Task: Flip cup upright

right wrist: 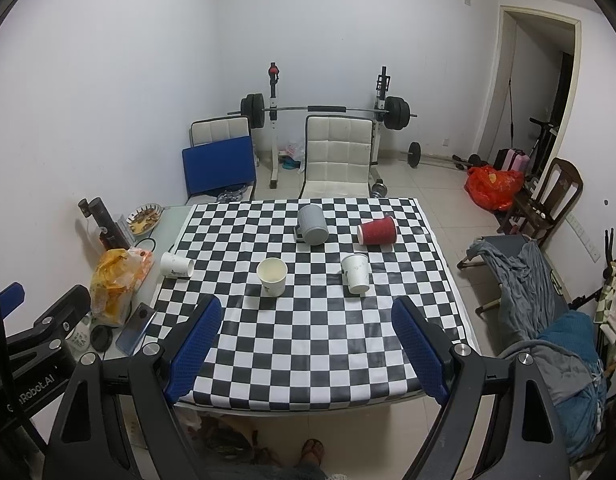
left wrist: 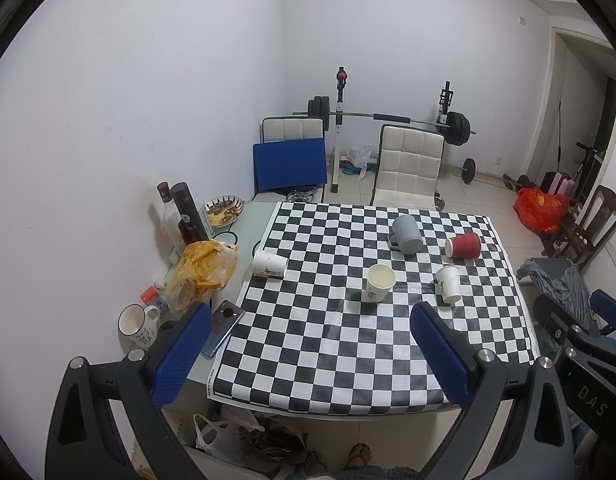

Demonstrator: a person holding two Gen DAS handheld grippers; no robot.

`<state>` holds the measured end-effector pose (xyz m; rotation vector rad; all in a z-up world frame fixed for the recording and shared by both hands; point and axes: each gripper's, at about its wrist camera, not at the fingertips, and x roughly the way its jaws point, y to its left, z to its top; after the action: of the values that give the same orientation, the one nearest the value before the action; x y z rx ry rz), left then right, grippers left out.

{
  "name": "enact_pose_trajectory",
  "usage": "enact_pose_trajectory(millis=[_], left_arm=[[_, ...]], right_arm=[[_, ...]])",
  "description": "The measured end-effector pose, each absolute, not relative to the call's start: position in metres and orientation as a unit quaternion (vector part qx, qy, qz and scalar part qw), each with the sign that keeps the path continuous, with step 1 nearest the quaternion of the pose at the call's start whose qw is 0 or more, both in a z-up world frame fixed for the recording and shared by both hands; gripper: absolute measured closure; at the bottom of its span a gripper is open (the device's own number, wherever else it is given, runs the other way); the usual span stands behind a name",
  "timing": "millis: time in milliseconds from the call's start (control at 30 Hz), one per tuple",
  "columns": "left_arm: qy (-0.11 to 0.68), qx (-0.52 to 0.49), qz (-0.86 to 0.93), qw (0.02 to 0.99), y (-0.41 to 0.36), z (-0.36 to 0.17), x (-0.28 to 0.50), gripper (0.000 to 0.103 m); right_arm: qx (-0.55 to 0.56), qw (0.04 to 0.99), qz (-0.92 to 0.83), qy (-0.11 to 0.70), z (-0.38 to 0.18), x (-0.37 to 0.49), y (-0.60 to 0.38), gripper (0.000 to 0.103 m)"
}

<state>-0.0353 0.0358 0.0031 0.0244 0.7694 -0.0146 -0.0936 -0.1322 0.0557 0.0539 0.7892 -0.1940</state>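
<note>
On the checkered cloth (left wrist: 347, 344) (right wrist: 308, 340), one white paper cup (left wrist: 377, 283) (right wrist: 272, 276) stands upright in the middle. Another white paper cup (left wrist: 268, 263) (right wrist: 176, 266) lies on its side at the left edge, and a third (left wrist: 448, 284) (right wrist: 355, 273) lies on its side at the right. A red ribbed cup (left wrist: 463, 245) (right wrist: 377, 231) lies on its side farther back. A grey mug (left wrist: 405, 234) (right wrist: 312, 224) sits upside down. My left gripper (left wrist: 308, 320) and right gripper (right wrist: 306, 312) hang open and empty above the near edge.
At the table's left side are a phone (left wrist: 223, 327) (right wrist: 135, 329), a yellow bag (left wrist: 202, 274) (right wrist: 114, 280), a white mug (left wrist: 136, 326), dark bottles (left wrist: 190, 212) and a snack plate (left wrist: 224, 210). Chairs (left wrist: 407, 168) and a barbell rack stand behind the table.
</note>
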Motion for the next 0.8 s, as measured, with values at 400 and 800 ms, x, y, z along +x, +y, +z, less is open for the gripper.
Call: enact_pose_trajectory(millis=[400,800], left_arm=[[0.375,0.012,-0.009,0.927,0.0368,0.0029,-0.0353,0.002],[0.374,0.013,-0.006,0.927,0.0375,0.0037,-0.0378,0.002]], right_arm=[[0.027,0.918,-0.094,0.383,0.0553,-0.0943,-0.1318,0.015],[0.025,0.919,-0.095,0.382,0.0555,-0.0953,-0.1316,0.015]])
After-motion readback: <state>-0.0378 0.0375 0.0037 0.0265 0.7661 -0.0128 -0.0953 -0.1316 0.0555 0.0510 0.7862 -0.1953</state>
